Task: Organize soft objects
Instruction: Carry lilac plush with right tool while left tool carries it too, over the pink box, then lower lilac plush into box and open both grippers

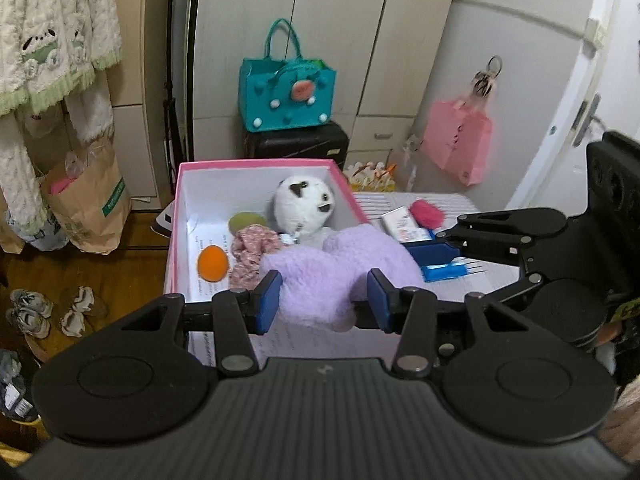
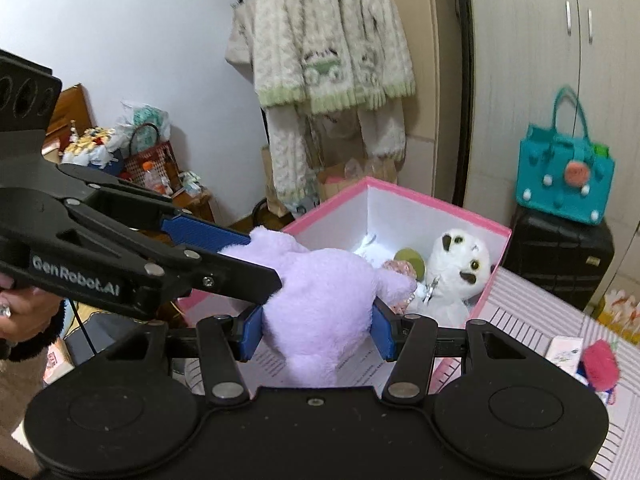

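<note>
A purple plush toy hangs over the near end of a pink box, held from two sides. My left gripper is shut on its lower part, and my right gripper is shut on it too. In the left wrist view the right gripper comes in from the right; in the right wrist view the left gripper comes in from the left. Inside the box lie a white plush animal, an orange ball, a green ball and a pink floral cloth.
The box stands on a striped table beside a pink fuzzy thing, small cartons and a blue comb. Behind are a teal bag on a black suitcase, a paper bag, shoes and hanging clothes.
</note>
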A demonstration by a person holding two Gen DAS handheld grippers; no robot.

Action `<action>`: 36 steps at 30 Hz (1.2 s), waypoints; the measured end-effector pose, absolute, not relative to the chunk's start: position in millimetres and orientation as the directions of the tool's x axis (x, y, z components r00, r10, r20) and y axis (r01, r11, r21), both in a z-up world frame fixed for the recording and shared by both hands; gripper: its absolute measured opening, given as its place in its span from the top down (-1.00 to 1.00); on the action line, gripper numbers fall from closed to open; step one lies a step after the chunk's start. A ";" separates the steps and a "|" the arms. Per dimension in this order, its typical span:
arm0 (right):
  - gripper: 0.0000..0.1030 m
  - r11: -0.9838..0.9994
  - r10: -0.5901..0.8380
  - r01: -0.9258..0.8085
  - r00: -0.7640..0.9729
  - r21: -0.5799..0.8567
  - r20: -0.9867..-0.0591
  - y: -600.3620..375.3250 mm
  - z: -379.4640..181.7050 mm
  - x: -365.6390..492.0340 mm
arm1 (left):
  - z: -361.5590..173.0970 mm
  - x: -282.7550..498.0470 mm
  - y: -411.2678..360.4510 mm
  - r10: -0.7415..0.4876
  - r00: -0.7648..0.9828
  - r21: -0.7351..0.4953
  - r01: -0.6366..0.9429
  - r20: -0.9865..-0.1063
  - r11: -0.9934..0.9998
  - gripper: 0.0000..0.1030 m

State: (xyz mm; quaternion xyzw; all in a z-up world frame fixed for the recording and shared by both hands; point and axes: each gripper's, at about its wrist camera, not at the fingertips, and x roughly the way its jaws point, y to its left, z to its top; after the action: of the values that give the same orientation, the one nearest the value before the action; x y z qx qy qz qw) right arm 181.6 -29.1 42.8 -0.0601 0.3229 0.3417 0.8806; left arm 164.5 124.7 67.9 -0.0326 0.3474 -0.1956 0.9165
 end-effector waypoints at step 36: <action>-0.29 0.723 0.237 -0.658 0.523 -0.211 -0.819 22.4 -21.0 233.3 | -27.0 261.9 125.6 -0.400 0.475 -0.284 0.297 -0.784 0.911 0.10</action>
State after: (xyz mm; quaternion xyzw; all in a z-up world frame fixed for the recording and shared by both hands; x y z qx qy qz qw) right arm 233.3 22.4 -21.0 -0.2579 0.4082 0.2684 0.8336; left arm 261.9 125.6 -27.0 -0.0543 0.4704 -0.2033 0.8570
